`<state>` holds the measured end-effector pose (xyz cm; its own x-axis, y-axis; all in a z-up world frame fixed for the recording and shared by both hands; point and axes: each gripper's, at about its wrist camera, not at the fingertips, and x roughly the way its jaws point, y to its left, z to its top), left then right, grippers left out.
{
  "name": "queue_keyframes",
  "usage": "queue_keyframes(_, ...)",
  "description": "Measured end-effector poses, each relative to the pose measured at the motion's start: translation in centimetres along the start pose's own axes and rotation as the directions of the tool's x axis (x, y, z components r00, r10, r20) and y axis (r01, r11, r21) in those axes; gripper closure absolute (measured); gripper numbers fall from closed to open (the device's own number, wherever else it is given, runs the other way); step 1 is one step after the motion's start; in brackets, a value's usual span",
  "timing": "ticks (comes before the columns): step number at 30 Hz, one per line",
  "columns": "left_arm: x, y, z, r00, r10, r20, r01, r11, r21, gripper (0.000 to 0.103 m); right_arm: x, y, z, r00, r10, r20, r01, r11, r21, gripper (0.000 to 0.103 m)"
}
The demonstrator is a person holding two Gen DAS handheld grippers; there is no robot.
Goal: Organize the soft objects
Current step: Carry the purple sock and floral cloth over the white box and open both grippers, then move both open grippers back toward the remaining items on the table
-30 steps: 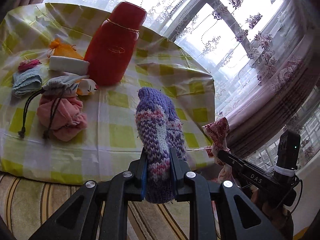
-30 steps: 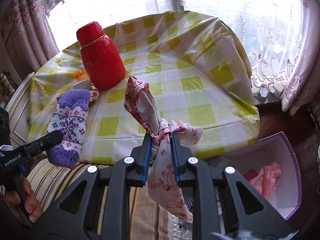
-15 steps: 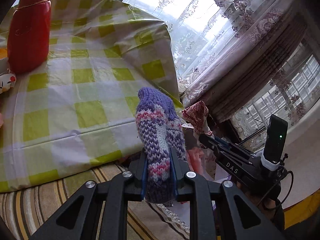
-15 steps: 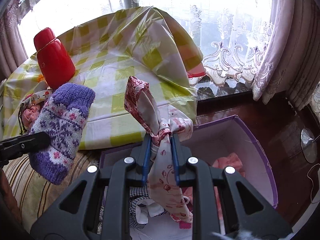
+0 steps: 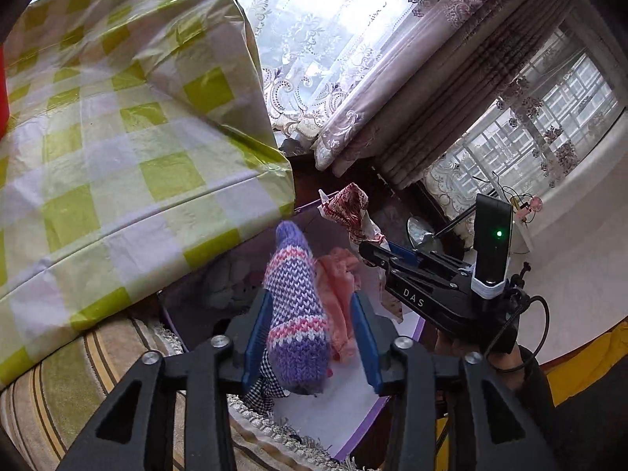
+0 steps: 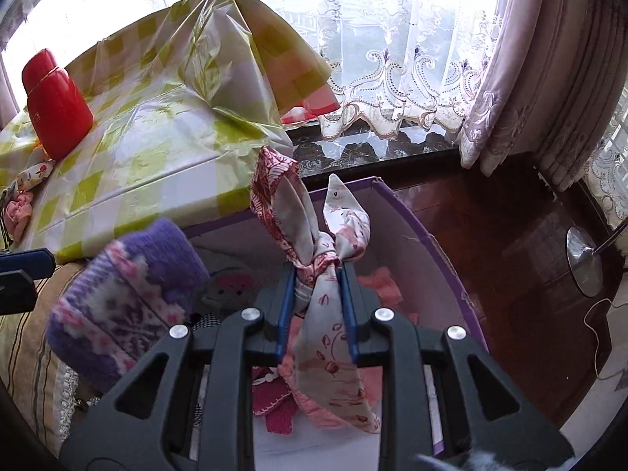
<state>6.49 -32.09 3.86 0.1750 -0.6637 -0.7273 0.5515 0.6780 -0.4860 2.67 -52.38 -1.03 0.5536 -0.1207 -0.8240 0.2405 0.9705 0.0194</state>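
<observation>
Left tool (image 5: 310, 333): jaws spread, purple knit mitten (image 5: 296, 306) sits loose between them and looks mid-drop; in the right wrist view it is motion-blurred above the left side of the purple box (image 6: 443, 259). No real grip on it as far as I can judge. The mitten looks light, thick, springy and non-slip, so nothing fragile; if it needs re-taking, pinch across the cuff or mid-body where the knit bulks up, not the tip. Right tool (image 6: 316, 302): pressed together on the knot of the red-patterned cloth (image 6: 314, 259), with two tails standing up and one long tail hanging into the box. The cloth is thin, limp and very light; the knot is the only firm spot, so it's the right place to hold, whereas loose tails would slide out. The tool hangs over the middle of the box, above pink fabric (image 6: 380, 282) already inside. Both items should fall flat and soft when let go; only risk is a tail catching on the box rim. Yellow-check tabletop (image 5: 117, 137) with the red bottle (image 6: 55, 106) sits behind the box, left.
</observation>
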Motion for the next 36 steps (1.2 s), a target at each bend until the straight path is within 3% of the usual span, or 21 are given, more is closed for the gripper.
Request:
queue_keyframes(2,0.1,-0.1,0.0,1.000,0.019,-0.002,-0.019,1.000,0.009,0.035,0.2,-0.4,-0.1,1.000,-0.014,-0.025,0.014,1.000,0.010,0.056)
queue_keyframes(5,-0.5,0.2,0.0,0.999,0.028,0.022,-0.028,1.000,-0.009,0.035,0.1,-0.4,0.2,0.999,-0.037,-0.035,0.038,0.999,0.018,0.040)
queue_keyframes(12,-3.5,0.9,-0.9,0.989,0.111,0.099,-0.109,0.994,-0.021,0.035,-1.0,2.6,1.1,1.000,-0.007,-0.023,0.007,1.000,0.005,0.037)
queue_keyframes(17,-6.5,2.1,-1.6,0.955,0.223,0.196,-0.225,0.974,-0.015,0.035,-2.3,6.2,1.6,0.999,0.039,-0.002,-0.039,0.999,-0.011,0.037)
queue_keyframes(22,-9.2,3.7,-2.3,0.880,0.385,0.277,-0.405,0.914,0.015,0.035,-3.2,10.4,2.0,0.997,0.075,0.006,-0.075,0.995,-0.060,0.037)
queue_keyframes(27,-11.8,5.5,-3.5,0.779,0.529,0.337,-0.567,0.824,0.018,0.035,-3.7,14.7,2.4,0.994,0.113,0.014,-0.111,0.989,-0.100,0.037)
queue_keyframes(32,-15.3,6.7,-5.0,0.694,0.593,0.408,-0.646,0.764,-0.011,0.035,-3.5,19.6,3.3,0.981,0.192,0.010,-0.190,0.976,-0.102,0.037)
queue_keyframes(36,-18.4,8.4,-6.6,0.638,0.627,0.447,-0.654,0.747,-0.116,0.029,-4.1,24.0,3.8,0.972,0.226,0.066,-0.215,0.967,-0.139,0.037)
